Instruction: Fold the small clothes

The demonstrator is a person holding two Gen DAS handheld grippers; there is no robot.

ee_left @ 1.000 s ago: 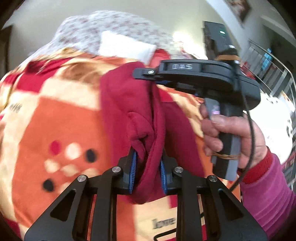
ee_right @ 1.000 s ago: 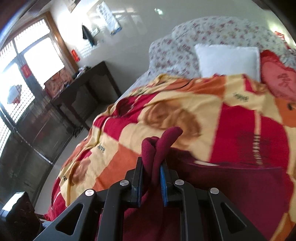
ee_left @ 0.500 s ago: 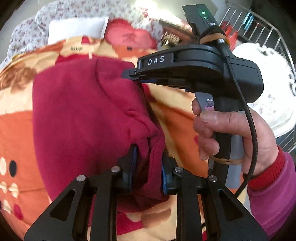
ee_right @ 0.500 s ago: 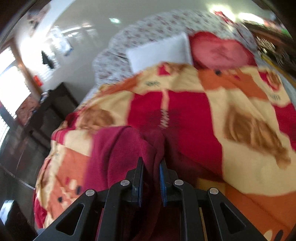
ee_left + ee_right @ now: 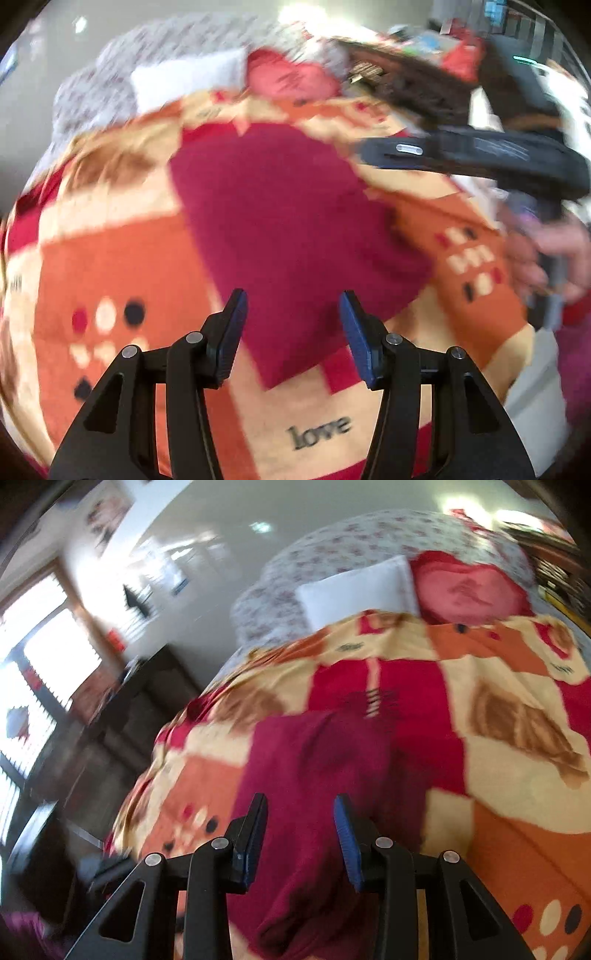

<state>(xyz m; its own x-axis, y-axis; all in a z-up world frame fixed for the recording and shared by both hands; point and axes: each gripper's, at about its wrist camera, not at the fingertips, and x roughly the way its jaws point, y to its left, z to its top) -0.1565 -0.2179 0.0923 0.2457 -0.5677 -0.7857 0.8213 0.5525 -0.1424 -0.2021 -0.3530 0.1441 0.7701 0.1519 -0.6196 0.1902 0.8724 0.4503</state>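
Observation:
A dark red garment (image 5: pixel 288 229) lies spread flat on the patterned orange, red and cream blanket (image 5: pixel 110 258). My left gripper (image 5: pixel 293 321) hovers over its near edge. Its jaws are opening, and the blue pads stand apart from the cloth with nothing pressed between them. In the right wrist view the same garment (image 5: pixel 314 775) lies under my right gripper (image 5: pixel 299 827). Those jaws are opening too, with the cloth below them and free of the pads. The right gripper's black body (image 5: pixel 480 155) shows blurred at the right of the left wrist view, held by a hand (image 5: pixel 546 258).
At the head of the bed lie a white pillow (image 5: pixel 354 590), a red cushion (image 5: pixel 469 590) and floral bedding (image 5: pixel 369 539). A dark cabinet (image 5: pixel 129 716) stands beside the bed under a bright window. Both views are blurred by motion.
Both grippers held bunched folds of the red garment; now both have let go and their jaws stand apart. The garment has gone from hanging to lying flat on the blanket.

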